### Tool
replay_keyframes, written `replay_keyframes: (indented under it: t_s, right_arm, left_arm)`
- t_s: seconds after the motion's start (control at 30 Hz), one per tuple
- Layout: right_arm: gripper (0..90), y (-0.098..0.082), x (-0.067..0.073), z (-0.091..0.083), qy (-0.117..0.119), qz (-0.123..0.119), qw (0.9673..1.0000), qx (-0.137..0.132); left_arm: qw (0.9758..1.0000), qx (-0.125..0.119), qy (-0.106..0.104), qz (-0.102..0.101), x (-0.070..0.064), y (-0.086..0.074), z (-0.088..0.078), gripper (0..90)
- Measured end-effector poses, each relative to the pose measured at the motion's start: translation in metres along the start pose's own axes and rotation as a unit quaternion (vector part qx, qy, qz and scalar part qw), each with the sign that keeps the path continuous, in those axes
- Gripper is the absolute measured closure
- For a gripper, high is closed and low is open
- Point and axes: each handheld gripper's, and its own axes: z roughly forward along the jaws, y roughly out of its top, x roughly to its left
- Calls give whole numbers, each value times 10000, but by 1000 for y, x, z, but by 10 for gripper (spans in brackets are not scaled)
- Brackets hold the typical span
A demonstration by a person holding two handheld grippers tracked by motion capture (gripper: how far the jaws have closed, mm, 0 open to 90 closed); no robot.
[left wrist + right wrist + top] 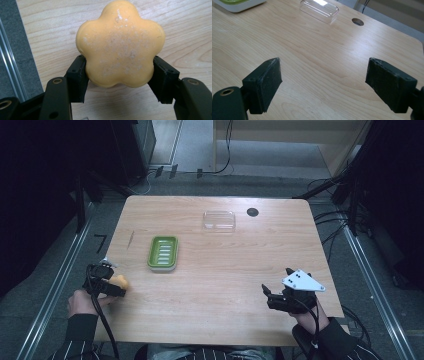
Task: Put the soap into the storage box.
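An orange flower-shaped soap (120, 43) sits between the jaws of my left gripper (119, 77), whose pads press on both its sides. In the high view that soap (120, 281) shows at the table's left edge, at the tip of the left gripper (116, 286). A green soap dish (163, 252) with a white base lies on the table a little further in, its corner (237, 3) visible in the right gripper view. My right gripper (266, 296) rests near the front right of the table, jaws wide apart over bare wood (323, 80).
A clear plastic lid (219, 220) lies at the back of the wooden table (225, 270), also the lid (319, 10) ahead of the right gripper. A dark round hole (252, 212) sits beside it. Grey floor and metal rails flank the table.
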Motion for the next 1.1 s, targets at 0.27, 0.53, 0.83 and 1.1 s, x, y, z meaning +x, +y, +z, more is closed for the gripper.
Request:
replay_keyframes:
  t_s: [0.27, 0.53, 0.83, 1.1]
  right_arm:
    - [137, 0, 0, 0, 1, 4, 10000, -6]
    - [137, 0, 0, 0, 12, -23, 10000, 18]
    - [137, 0, 0, 0, 15, -31, 10000, 12]
    - [137, 0, 0, 0, 17, -45, 10000, 14]
  left_arm:
    - [9999, -134, -42, 83, -6, 4, -5, 396]
    - [9996, -213, -77, 187, -12, 10, -10, 396]
    - [9992, -294, -90, 238, -15, 19, -12, 396]
    - [9989, -334, -97, 325, -21, 25, -12, 396]
